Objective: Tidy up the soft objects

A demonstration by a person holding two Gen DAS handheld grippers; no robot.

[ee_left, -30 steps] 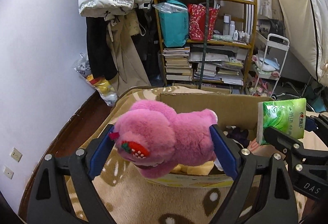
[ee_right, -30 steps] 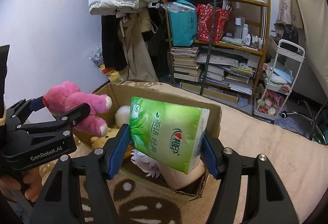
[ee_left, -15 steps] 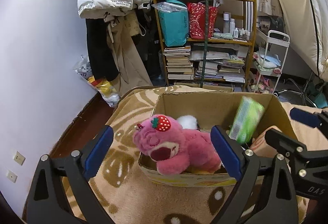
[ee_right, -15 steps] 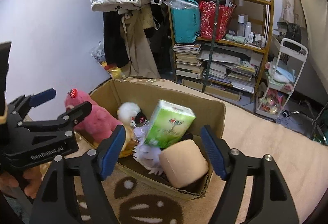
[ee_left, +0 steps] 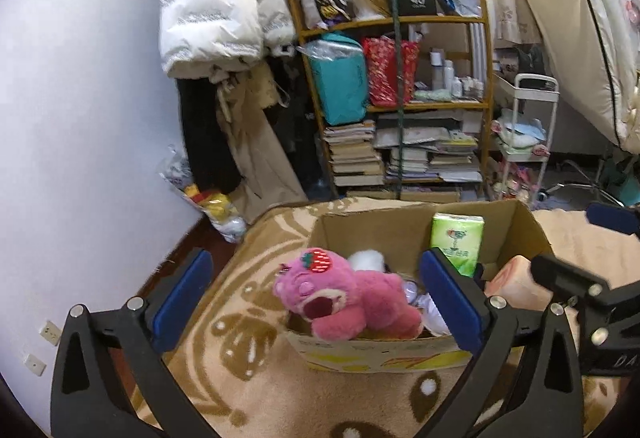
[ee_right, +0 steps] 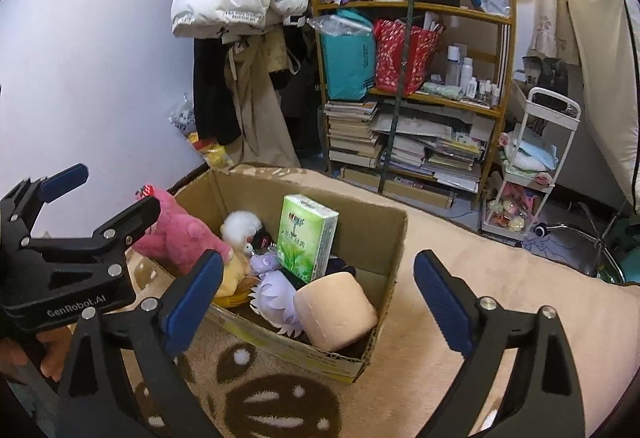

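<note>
Cardboard box (ee_right: 390,238) sits open on a patterned beige blanket (ee_left: 248,370), already holding the soft things. A pink plush bear (ee_left: 344,294) lies slumped over the near left rim, head hanging outward. A green tissue pack (ee_right: 306,238) stands upright against the far wall, beside a peach cushion (ee_right: 336,312), a white fluffy toy (ee_right: 240,226) and a lilac plush (ee_right: 276,290).

The left gripper (ee_left: 324,302) has its fingers spread wide, having just been opening, with the bear lying below and beyond them, untouched. The right gripper (ee_right: 320,298) has likewise just been opening; its fingers stand wide and empty above the box's near corner.

Both drops look finished. To do this step well, lift each gripper clear without snagging the bear or the rim, and perhaps nudge the bear further inside, since it could tip out.
</note>
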